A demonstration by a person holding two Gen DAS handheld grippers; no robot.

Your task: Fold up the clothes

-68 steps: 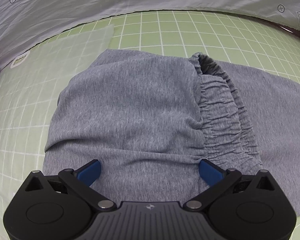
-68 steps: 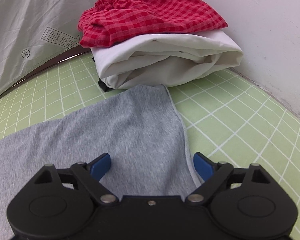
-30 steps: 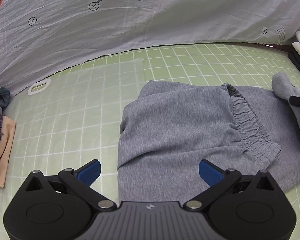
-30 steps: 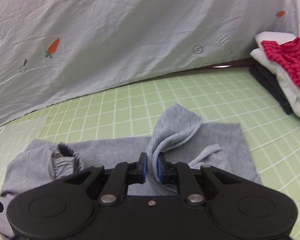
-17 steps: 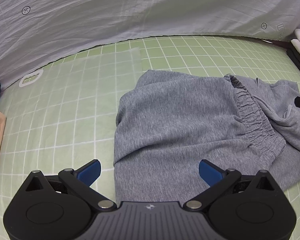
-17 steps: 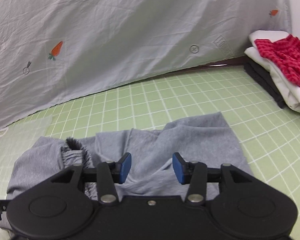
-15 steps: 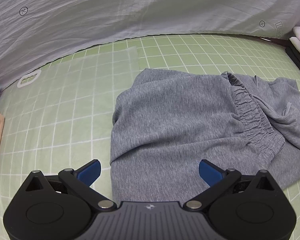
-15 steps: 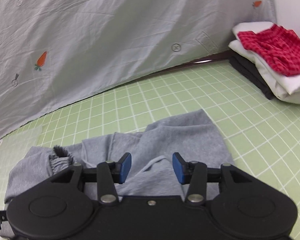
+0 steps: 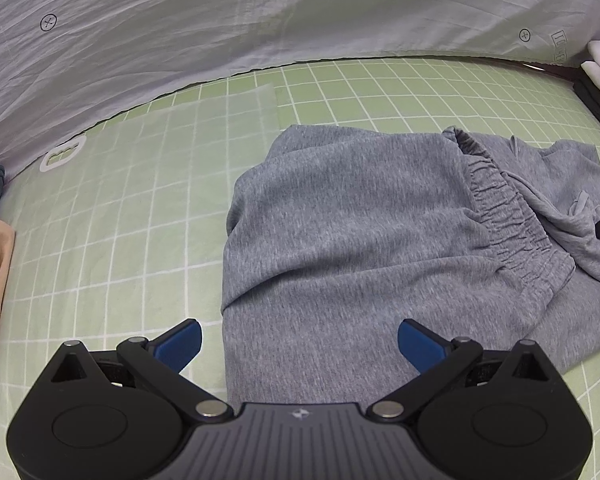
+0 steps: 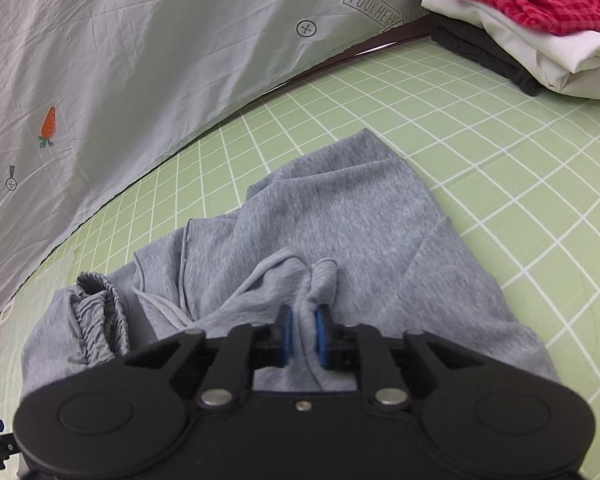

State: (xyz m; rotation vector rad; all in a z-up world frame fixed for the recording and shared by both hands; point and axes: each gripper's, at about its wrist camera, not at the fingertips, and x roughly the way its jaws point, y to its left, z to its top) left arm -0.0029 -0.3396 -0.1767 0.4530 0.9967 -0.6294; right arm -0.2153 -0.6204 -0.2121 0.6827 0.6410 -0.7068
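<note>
Right gripper (image 10: 302, 334) closing on bunched fold of grey trousers (image 10: 332, 216) – shallow bite, may slip. Left gripper (image 9: 299, 344) spread, empty – waistband (image 9: 512, 216) unpinned, could drag.

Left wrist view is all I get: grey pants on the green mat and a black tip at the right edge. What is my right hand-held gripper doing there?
Observer: The right hand-held gripper is closing on a bunched fold of the grey pants; cloth sits between its blue pads.
Operator: Which part of the pants is that?
Observer: A leg-side flap, to the right of the elastic waistband in the right wrist view.
Operator: What is beyond it?
Observer: A stack of folded clothes lies on the far right of the mat: red checked on top, white under it, black at the bottom.
Operator: And my left one?
Observer: The left hand-held gripper is open, holding nothing.
</note>
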